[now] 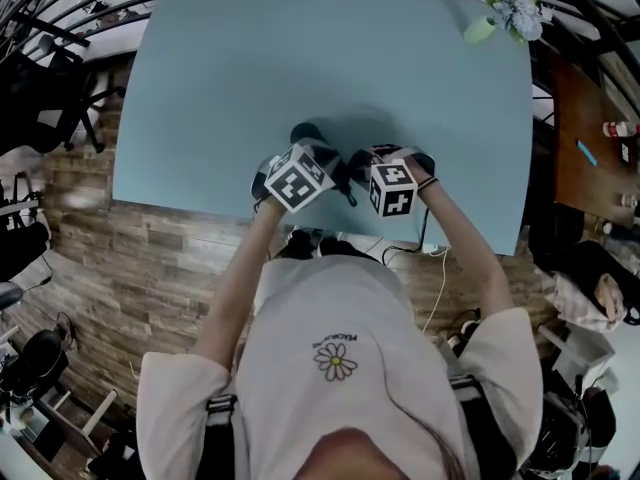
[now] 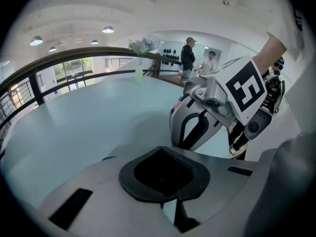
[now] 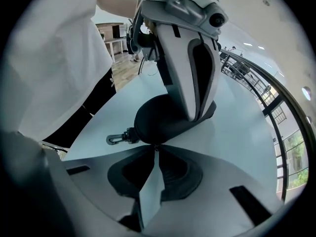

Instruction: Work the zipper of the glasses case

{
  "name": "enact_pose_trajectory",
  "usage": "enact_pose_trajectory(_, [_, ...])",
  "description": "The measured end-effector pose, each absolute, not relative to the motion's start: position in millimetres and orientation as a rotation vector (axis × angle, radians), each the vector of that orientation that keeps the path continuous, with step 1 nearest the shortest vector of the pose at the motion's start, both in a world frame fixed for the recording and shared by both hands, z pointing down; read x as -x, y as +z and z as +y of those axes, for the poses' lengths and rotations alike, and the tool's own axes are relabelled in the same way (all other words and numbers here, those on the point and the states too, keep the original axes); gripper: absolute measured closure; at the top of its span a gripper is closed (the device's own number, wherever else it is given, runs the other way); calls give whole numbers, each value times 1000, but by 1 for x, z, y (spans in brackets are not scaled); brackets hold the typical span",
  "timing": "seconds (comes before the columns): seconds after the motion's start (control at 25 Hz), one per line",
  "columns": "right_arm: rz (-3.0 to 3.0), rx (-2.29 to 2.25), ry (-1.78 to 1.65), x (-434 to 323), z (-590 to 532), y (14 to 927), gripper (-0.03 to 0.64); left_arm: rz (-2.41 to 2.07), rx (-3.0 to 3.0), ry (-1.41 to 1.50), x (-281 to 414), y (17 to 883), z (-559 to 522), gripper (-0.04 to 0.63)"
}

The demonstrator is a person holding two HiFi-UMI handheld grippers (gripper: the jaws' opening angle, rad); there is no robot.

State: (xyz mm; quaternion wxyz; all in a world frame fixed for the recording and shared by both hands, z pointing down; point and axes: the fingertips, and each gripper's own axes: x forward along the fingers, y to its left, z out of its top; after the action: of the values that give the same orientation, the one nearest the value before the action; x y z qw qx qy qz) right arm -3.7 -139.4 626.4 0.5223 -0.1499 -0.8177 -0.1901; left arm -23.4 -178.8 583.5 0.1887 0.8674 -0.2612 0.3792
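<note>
Pinching glasses case (image 3: 153, 121) edge, right gripper (image 3: 156, 148) fingers (image 3: 183, 176)

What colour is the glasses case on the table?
The glasses case is plain black; the right gripper view shows it best.

The table (image 1: 250, 88) held 1 glasses case (image 3: 158, 117) bearing 1 snap hook (image 3: 116, 138), with 2 grippers over it: left gripper (image 3: 195, 107) and right gripper (image 2: 190, 132). At the table's far edge stood 1 vase (image 1: 480, 30); beyond the table stood 2 people (image 2: 187, 57).
</note>
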Motion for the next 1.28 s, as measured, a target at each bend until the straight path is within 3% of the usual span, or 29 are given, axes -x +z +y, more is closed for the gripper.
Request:
enact_pose_trajectory(0.84, [-2064, 204, -108, 22, -84, 614, 609, -703, -2482, 1085, 28, 583, -174, 580])
enact_pose_trajectory(1.28, [-1789, -100, -437, -49, -147, 616, 609, -632, -2573, 1204, 27, 569, -167, 580])
